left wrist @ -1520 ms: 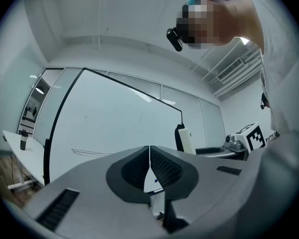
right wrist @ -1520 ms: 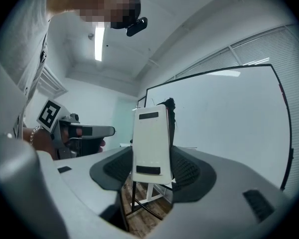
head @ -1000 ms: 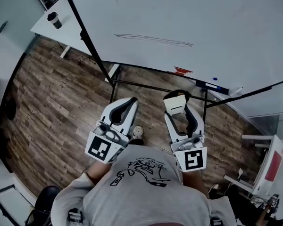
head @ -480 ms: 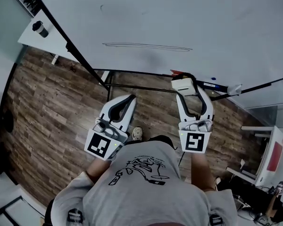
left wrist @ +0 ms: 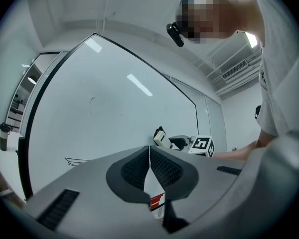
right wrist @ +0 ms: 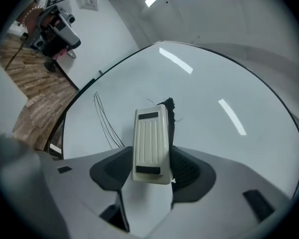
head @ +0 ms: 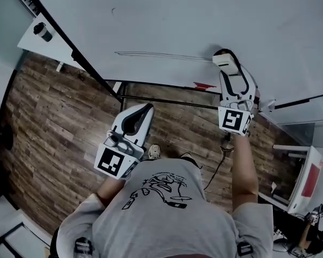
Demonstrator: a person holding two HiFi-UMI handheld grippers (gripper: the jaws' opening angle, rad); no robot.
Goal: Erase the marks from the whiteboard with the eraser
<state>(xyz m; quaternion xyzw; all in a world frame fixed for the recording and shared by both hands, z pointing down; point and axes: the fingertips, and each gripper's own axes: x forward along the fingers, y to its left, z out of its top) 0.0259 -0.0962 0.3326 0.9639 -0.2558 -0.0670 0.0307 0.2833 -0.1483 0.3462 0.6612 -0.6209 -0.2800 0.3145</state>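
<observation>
Up at the whiteboard [head: 167, 20], the right gripper [head: 229, 66] clamps its jaws on the cream eraser [right wrist: 150, 144], which juts past their tips just beside the right end of the thin drawn lines [head: 161, 54]. Lower left, the left gripper [head: 142, 112] hangs over the wooden floor [head: 54, 122], jaws pressed together.

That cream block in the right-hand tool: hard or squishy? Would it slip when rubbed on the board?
The eraser is probably stiff: its ribbed cream shell keeps straight edges between the fingers of the right gripper. The dark pad on its far side looks soft and frayed. Clamped by textured fingers, it likely won't slip easily.
</observation>
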